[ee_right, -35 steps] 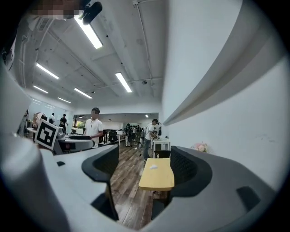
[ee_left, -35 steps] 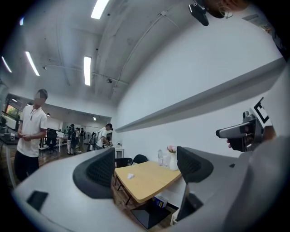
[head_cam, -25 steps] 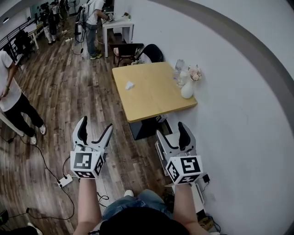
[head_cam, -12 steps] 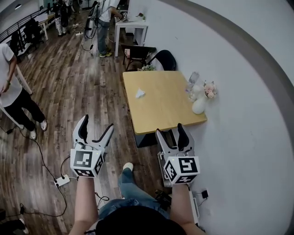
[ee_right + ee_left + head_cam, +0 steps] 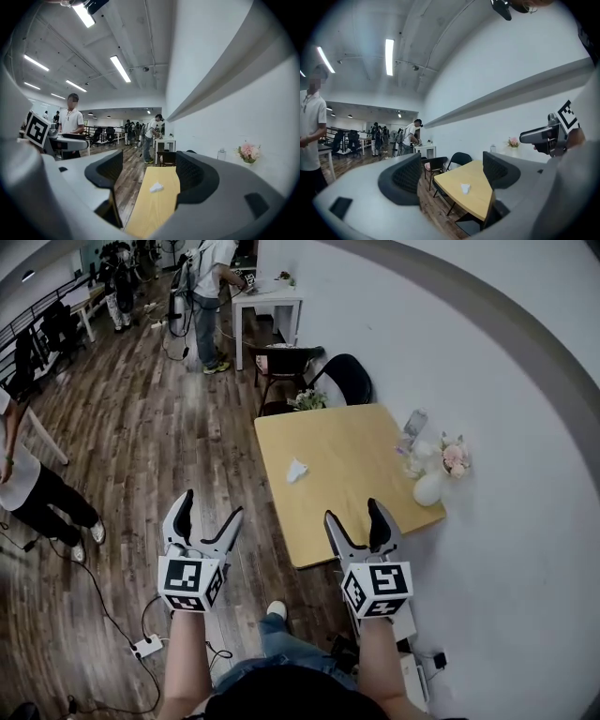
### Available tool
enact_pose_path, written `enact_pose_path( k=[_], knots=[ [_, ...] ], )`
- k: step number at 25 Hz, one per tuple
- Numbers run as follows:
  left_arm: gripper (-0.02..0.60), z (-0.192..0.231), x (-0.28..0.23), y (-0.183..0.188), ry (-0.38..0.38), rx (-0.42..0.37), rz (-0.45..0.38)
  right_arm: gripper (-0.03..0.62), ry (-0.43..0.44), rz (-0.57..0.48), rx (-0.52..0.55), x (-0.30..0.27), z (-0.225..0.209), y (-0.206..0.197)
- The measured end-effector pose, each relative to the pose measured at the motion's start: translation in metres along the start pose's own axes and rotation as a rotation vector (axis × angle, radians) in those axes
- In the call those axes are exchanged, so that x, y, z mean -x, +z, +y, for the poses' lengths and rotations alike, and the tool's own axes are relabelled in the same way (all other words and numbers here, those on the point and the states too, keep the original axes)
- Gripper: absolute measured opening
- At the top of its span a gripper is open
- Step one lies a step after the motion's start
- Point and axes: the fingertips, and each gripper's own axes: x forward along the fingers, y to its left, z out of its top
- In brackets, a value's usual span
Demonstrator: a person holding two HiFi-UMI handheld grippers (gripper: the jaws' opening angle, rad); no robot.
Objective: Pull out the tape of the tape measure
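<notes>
Left gripper (image 5: pixel 210 505) and right gripper (image 5: pixel 352 512) are hovering released, empty, at the desk's (image 5: pixel 361 460) near edge; crumpled paper (image 5: pixel 296 470) is lying by its left edge.

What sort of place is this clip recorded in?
Probably an open-plan office or lab workspace: a wood-plank floor, a small wooden table against a white wall, a white desk with people standing at the far end, and ceiling strip lights.

An open office: wood floor (image 5: pixel 141 446), desks (image 5: pixel 267 306), chairs (image 5: pixel 281 362), ceiling strip lights (image 5: pixel 121 69).
</notes>
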Motion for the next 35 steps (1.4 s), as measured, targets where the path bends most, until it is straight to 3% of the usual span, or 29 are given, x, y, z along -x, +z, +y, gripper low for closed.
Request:
enact_pose_path(
  k=[8, 22, 35],
  knots=[
    [0.416, 0.016, -0.111, -0.009, -0.076, 0.002, 0.038, 0.364, -0.076, 0.035, -0.036, -0.079, -0.054, -0.006],
    [0.416, 0.023, -0.215, -0.037, -0.201, 0.003, 0.09, 0.364, -0.193, 0.111, -0.104, -0.139, -0.098, -0.041],
    [0.413, 0.038, -0.324, -0.064, -0.482, -0.016, 0.15, 0.364, -0.413, 0.197, -0.215, -0.202, -0.092, -0.083]
  ],
)
